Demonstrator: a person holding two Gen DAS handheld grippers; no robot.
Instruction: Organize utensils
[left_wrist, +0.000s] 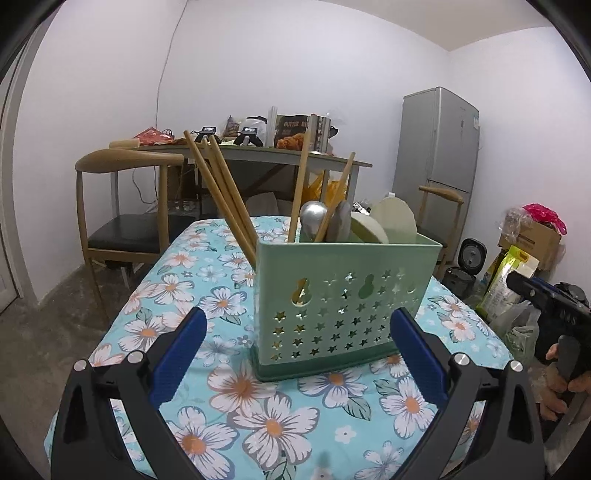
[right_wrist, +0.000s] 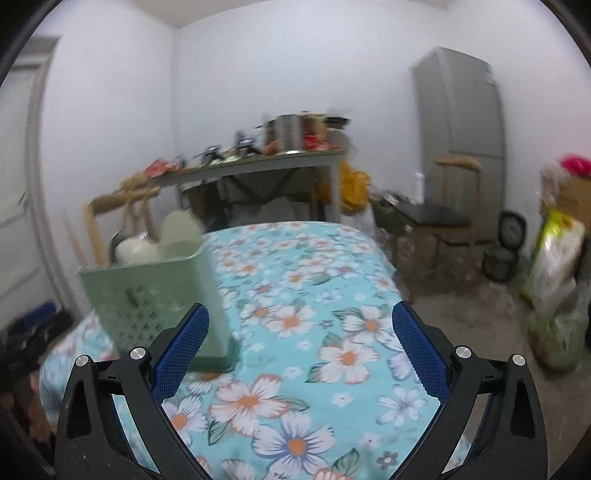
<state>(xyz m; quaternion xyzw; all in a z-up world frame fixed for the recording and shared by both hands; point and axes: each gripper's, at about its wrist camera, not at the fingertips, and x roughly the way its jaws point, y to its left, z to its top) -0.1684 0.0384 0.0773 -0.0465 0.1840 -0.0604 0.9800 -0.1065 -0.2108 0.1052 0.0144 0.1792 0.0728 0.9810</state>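
A green perforated utensil holder (left_wrist: 343, 302) stands upright on the floral tablecloth (left_wrist: 221, 387). It holds several wooden chopsticks (left_wrist: 225, 199), a metal spoon (left_wrist: 313, 218) and pale spoons (left_wrist: 391, 221). My left gripper (left_wrist: 295, 336) is open and empty, just in front of the holder. My right gripper (right_wrist: 297, 328) is open and empty over the cloth (right_wrist: 295, 295), with the holder (right_wrist: 155, 295) to its left; that view is blurred. The right gripper also shows at the left wrist view's right edge (left_wrist: 546, 306).
A wooden chair (left_wrist: 122, 206) stands beyond the table on the left, another chair (right_wrist: 443, 206) on the right. A cluttered back table (left_wrist: 258, 151), a grey fridge (left_wrist: 439, 147), boxes and bags (left_wrist: 524, 251) line the room. The table's edges are near both grippers.
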